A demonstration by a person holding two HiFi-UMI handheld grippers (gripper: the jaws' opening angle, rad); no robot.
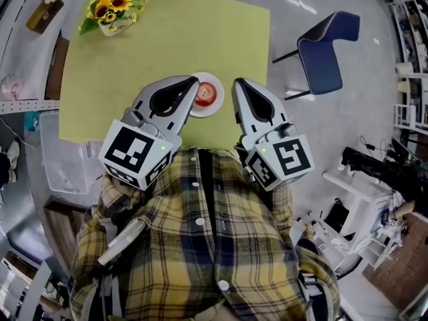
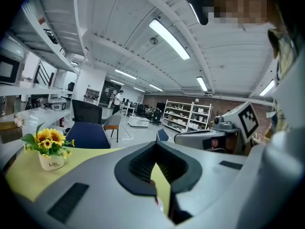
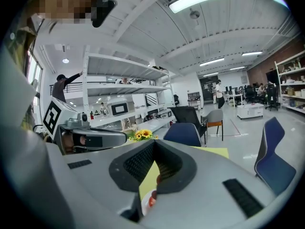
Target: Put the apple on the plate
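- Yellow-green tabletop (image 1: 187, 39) fills the space in front of you, with grey floor around it.
- You have the apple (image 1: 204, 93) sitting on the white plate (image 1: 217, 102), close to the tabletop's near edge and about midway along it.
- Judging by that, the task looks done; all that seems left is to draw back.
- Your left gripper (image 1: 195, 81) has its jaws closed together with nothing between them, tips just beside the plate's left rim.
- Your right gripper (image 1: 237, 83) is likewise closed and empty, just off the plate's right side.
- A pot of sunflowers (image 1: 112, 11) stands at the far left corner.
- A blue chair (image 1: 324, 49) sits on the floor beyond the right edge.
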